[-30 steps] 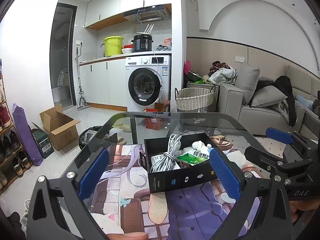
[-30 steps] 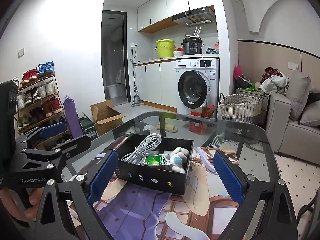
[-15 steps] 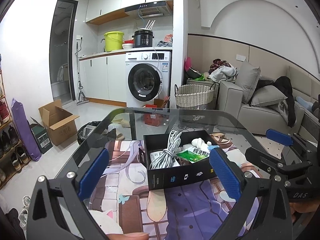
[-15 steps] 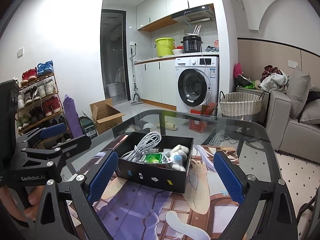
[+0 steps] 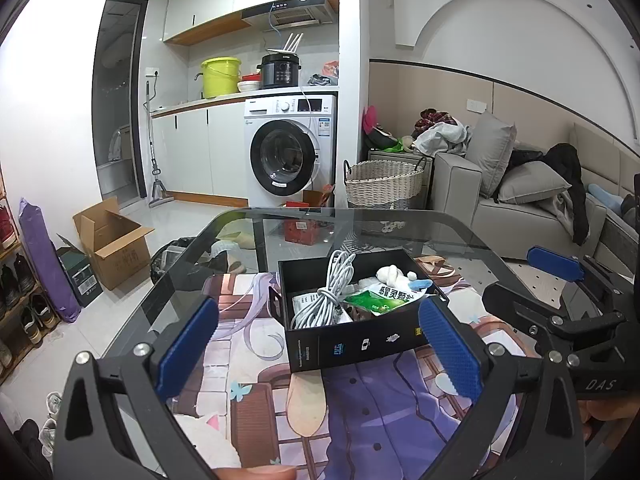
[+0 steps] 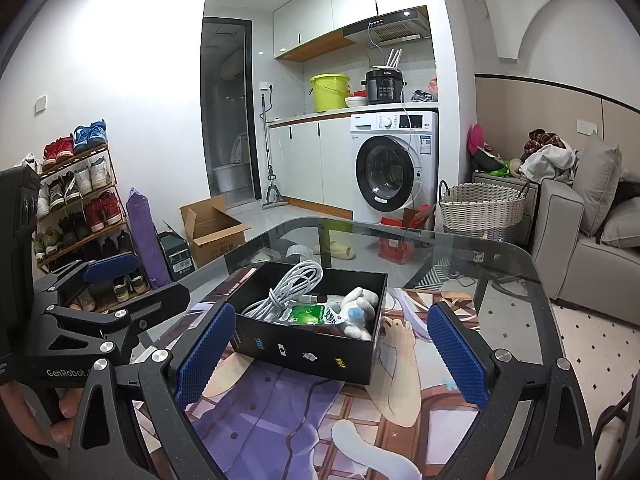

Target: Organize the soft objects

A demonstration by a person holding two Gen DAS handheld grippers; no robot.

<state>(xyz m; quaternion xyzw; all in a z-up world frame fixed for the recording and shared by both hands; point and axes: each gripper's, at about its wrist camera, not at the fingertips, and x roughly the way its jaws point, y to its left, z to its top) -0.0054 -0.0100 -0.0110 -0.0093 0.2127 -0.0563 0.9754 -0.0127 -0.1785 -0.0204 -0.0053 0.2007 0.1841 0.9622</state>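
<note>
A black open box (image 5: 352, 346) (image 6: 308, 350) sits on a printed mat on the glass table. Inside lie a coiled white cable (image 5: 332, 294) (image 6: 290, 286), a green packet (image 5: 380, 298) (image 6: 310, 314) and a white plush toy (image 5: 394, 274) (image 6: 360, 308). My left gripper (image 5: 318, 346) is open, held just short of the box's near wall, nothing between its blue pads. My right gripper (image 6: 330, 350) is open too, its pads either side of the box's near wall, not touching. In each view, the other gripper shows at the side edge.
The printed mat (image 6: 280, 412) covers the near part of the glass table (image 5: 400, 228). Beyond the table stand a washing machine (image 5: 290, 152), a wicker basket (image 5: 384, 184), a grey sofa (image 5: 512, 204), a cardboard box (image 5: 112, 244) and a shoe rack (image 6: 76, 192).
Both grippers stay open. The view shifts slightly, with the box sitting a little nearer and more centred in the left wrist view. Nothing in the box has moved.
</note>
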